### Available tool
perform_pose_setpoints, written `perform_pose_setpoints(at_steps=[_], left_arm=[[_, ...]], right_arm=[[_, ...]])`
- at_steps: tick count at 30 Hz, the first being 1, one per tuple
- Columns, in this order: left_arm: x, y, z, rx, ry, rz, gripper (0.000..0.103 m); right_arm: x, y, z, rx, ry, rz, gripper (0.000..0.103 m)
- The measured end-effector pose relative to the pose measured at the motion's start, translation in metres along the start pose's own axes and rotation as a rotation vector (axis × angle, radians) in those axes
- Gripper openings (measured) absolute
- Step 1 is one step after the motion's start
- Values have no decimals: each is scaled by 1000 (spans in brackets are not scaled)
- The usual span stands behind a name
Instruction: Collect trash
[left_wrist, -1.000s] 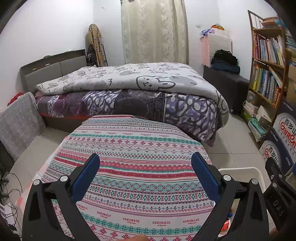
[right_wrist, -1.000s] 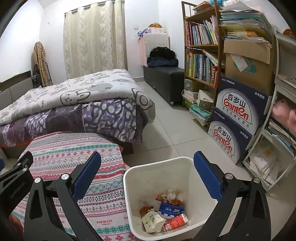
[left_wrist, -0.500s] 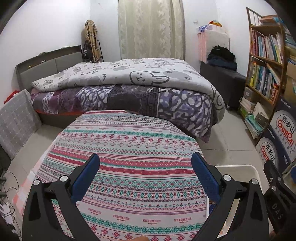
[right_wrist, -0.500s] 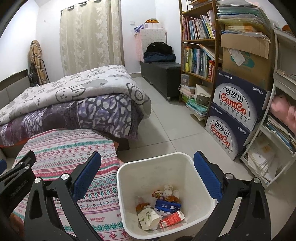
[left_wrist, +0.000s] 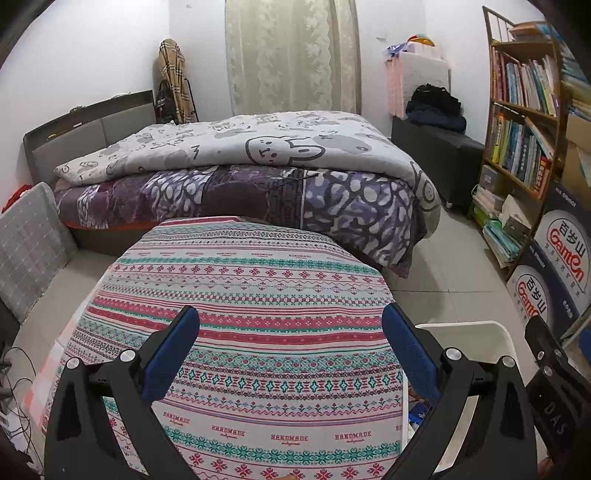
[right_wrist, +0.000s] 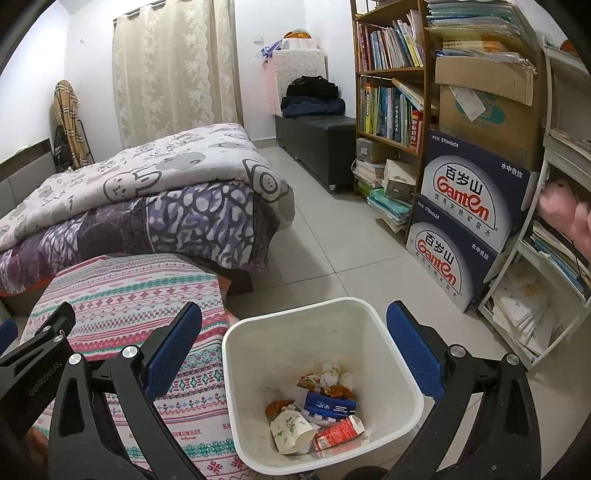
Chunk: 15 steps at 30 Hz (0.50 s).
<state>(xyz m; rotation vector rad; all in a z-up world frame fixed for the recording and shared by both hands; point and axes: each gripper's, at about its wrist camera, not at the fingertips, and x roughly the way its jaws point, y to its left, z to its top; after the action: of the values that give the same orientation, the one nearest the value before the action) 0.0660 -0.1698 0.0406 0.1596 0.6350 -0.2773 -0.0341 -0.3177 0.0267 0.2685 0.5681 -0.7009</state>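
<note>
A white plastic trash bin (right_wrist: 388, 336) stands on the tiled floor beside a table with a striped patterned cloth (right_wrist: 122, 306). Inside it lie a paper cup (right_wrist: 290, 430), a red carton (right_wrist: 340, 437), a blue pack (right_wrist: 330, 404) and crumpled wrappers. My right gripper (right_wrist: 293, 345) hangs open above the bin with nothing between its blue pads. My left gripper (left_wrist: 290, 349) is open over the patterned cloth (left_wrist: 240, 295), holding nothing. The bin's rim (left_wrist: 465, 328) shows at the lower right of the left wrist view.
A bed with a grey quilt (left_wrist: 258, 155) lies behind the table. A bookshelf (right_wrist: 391, 85) and stacked water cartons (right_wrist: 465, 218) line the right wall, with a white rack (right_wrist: 554, 258) beside them. A dark bench (right_wrist: 317, 136) stands near the curtain. Bare tiled floor (right_wrist: 332, 236) runs between bed and shelves.
Both cameras have drawn back and tilted slightly. The bin sits a little further left and lower in the right wrist view. Both grippers stay open and empty.
</note>
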Motion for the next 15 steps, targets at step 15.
perform_pose_setpoints(at_steps=[15], left_arm=[[5, -4, -4, 25, 11, -36, 85]], right_arm=[[0, -1, 0, 0, 0, 2, 96]])
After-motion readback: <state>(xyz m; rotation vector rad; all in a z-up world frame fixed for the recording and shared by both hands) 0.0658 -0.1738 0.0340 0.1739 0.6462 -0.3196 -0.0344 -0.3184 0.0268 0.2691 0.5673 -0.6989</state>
